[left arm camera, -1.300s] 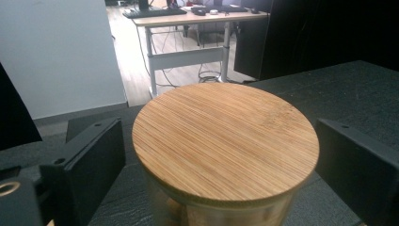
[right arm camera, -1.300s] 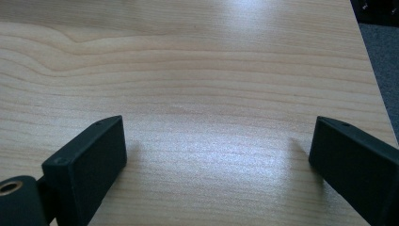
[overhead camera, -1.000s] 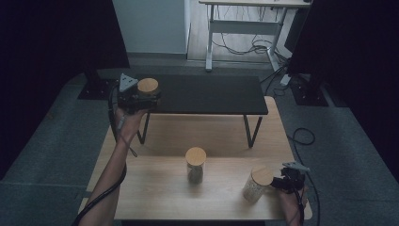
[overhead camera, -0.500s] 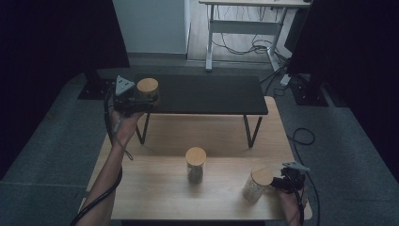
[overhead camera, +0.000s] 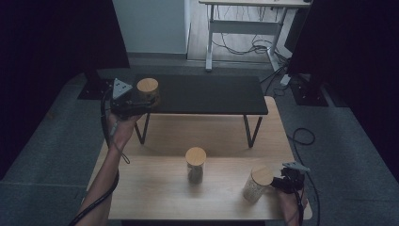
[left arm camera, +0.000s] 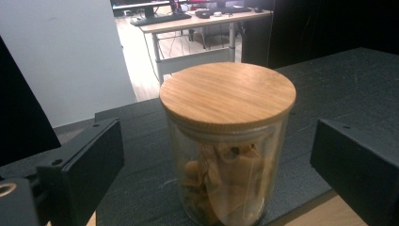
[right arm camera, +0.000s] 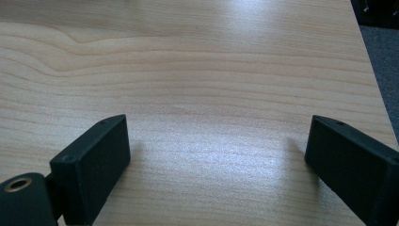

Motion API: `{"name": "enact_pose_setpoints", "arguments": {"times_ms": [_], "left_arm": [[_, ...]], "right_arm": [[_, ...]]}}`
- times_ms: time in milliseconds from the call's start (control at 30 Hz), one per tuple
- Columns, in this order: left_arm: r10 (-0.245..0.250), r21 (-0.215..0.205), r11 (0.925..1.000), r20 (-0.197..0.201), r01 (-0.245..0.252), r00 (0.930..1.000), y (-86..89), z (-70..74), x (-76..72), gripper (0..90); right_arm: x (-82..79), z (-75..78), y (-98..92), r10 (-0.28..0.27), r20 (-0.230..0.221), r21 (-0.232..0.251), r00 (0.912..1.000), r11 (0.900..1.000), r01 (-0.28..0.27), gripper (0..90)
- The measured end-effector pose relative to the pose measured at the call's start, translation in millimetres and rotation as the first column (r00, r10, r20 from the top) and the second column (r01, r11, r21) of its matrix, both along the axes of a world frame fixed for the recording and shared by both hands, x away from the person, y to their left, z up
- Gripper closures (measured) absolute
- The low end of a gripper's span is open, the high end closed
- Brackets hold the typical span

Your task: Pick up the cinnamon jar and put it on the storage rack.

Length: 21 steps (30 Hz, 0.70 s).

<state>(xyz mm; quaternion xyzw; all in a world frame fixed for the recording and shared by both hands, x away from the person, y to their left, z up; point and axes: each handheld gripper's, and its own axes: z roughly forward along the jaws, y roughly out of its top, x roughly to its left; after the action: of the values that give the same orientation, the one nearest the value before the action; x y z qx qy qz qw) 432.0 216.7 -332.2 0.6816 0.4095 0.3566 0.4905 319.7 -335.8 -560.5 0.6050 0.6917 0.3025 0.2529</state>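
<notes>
A glass jar with a wooden lid (left arm camera: pixel 227 141), holding brown pieces, stands at the near left edge of the low black table (overhead camera: pixel 207 94). My left gripper (overhead camera: pixel 142 101) is open, its jaws well clear of the jar on either side. Two more lidded jars stand on the wooden table (overhead camera: pixel 155 188): one in the middle (overhead camera: pixel 195 165), one at the near right (overhead camera: pixel 257 184). My right gripper (right arm camera: pixel 219 141) sits just right of that jar. It is open over bare wood with nothing between the jaws, which have just been closing a little.
The black table stands on thin legs at the back of the wooden table. Grey carpet (overhead camera: pixel 56 155) surrounds both. A cable (overhead camera: pixel 301 136) lies on the floor at the right. A desk with cables (overhead camera: pixel 244 28) stands farther back.
The left hand has edged slightly to the left beside the jar on the black table. The jars and the right hand have stayed in place.
</notes>
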Motion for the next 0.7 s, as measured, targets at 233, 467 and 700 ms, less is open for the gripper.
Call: {"name": "enact_pose_setpoints", "arguments": {"times_ms": [233,467,700], "left_arm": [[0.003,0.004,1.0,0.003,-0.004,1.0,4.2,-2.3,-5.3,3.2],[0.0,0.027,0.9996,0.014,0.0,0.9999,4.0,-2.3,-12.9,3.5],[-0.006,0.037,0.9993,0.02,0.005,0.9998,3.4,-1.2,-19.1,3.8]], "right_arm": [[0.1,0.0,-0.2,0.003,0.0,0.0,1.0,1.0,-0.003,6.5],[0.2,0.0,-0.2,0.002,0.0,0.0,1.0,1.0,-0.002,6.5],[0.2,0.0,-0.2,0.003,0.001,0.0,1.0,1.0,-0.003,6.5]]}}
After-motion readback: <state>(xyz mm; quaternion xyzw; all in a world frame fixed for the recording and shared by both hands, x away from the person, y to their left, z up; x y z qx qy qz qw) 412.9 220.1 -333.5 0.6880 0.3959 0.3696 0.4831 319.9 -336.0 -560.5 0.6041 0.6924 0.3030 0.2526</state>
